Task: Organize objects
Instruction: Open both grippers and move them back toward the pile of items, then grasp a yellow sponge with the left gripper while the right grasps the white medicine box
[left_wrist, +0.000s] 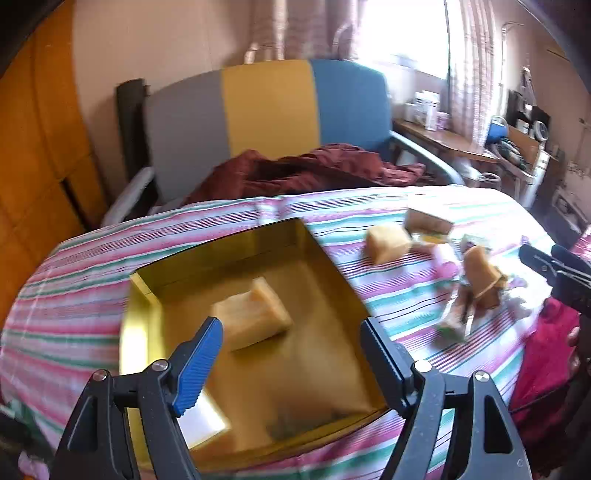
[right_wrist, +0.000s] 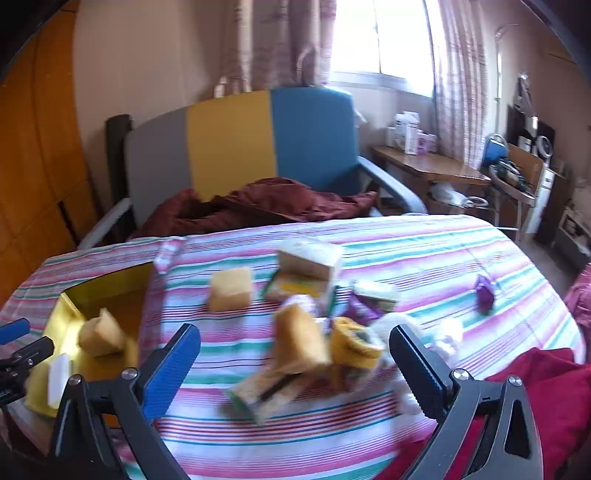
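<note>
The striped cloth (right_wrist: 424, 254) covers the whole table, and everything I sort lies on it. At its left sits the gold box (left_wrist: 147, 295), open on top, with one tan block (left_wrist: 255, 317) already lying inside, toward the far half of its floor.

My left gripper (left_wrist: 291, 343) hangs over the box with its jaws wide and nothing between them; the block shows past the tips, untouched. I judge this hand is done here for now and should clear the box without catching its near wall.

The pile (right_wrist: 317, 347) of loose packets lies right of the box, in the middle of the cloth. My right gripper (right_wrist: 295, 354) hovers over it, jaws wide, holding nothing. The picture is blurred, so I cannot say exactly which piece sits where.

The best pick, I think, is the tan roll (right_wrist: 299, 343) on top of the pile, between the jaws as I look at them: I should come down square across its narrow side and close gently so the wrapper does not slip.

A second tan block (right_wrist: 229, 291) sits apart, farther off and left of the pile, easy to take later. A small purple packet (right_wrist: 484, 291) lies well off to the right.
</note>
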